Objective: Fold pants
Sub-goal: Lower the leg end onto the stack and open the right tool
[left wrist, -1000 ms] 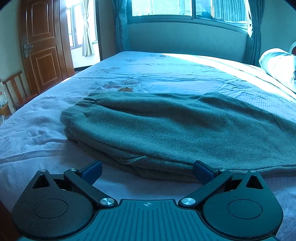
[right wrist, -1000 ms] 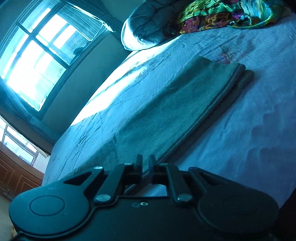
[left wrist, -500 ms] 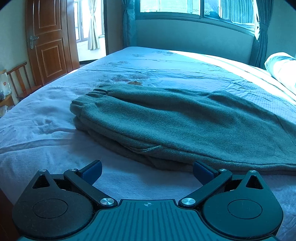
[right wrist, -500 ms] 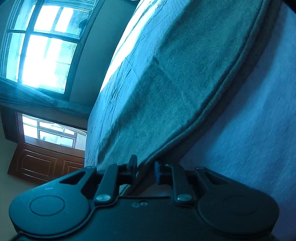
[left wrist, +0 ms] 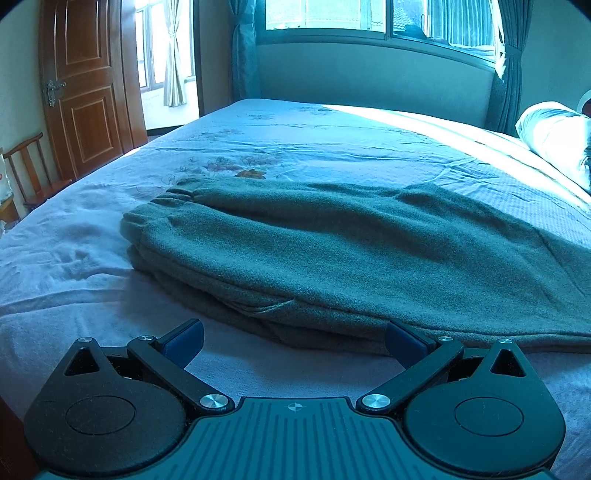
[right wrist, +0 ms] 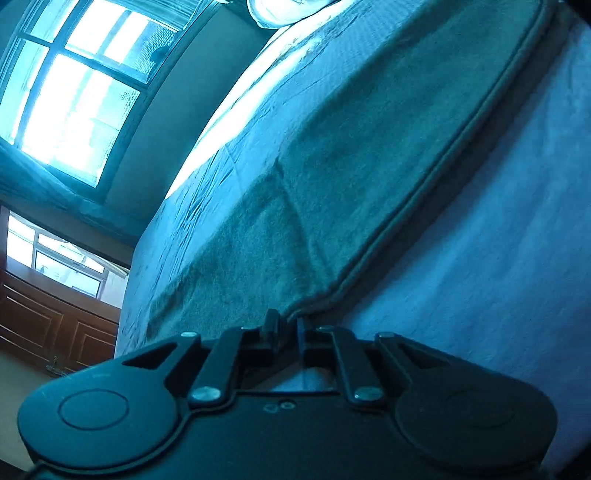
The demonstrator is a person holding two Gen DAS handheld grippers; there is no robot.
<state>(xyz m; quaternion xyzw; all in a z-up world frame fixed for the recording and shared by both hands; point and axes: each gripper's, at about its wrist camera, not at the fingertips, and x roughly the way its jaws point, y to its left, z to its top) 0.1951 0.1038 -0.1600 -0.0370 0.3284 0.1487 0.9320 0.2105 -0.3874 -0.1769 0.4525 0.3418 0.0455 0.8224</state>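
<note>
Grey-green fleece pants (left wrist: 351, 258) lie folded lengthwise on the bed, elastic waistband at the left, legs running off to the right. My left gripper (left wrist: 293, 338) is open, its blue pads either side of the pants' near edge, the right pad touching the cloth. In the right wrist view the pants (right wrist: 369, 166) stretch away along the bed. My right gripper (right wrist: 286, 326) is nearly shut, its jaws pinching the near edge of the pants and lifting it slightly.
The bed (left wrist: 74, 295) has a pale blue sheet with a flower print. A pillow (left wrist: 554, 136) lies at the right. A wooden door (left wrist: 85, 92) and chair (left wrist: 26, 173) stand left. A window (left wrist: 369, 18) is behind the bed.
My left gripper drew slightly closer to the pants' near edge, still open. My right gripper tilted and moved along the pants, opened a little, then closed on the edge.
</note>
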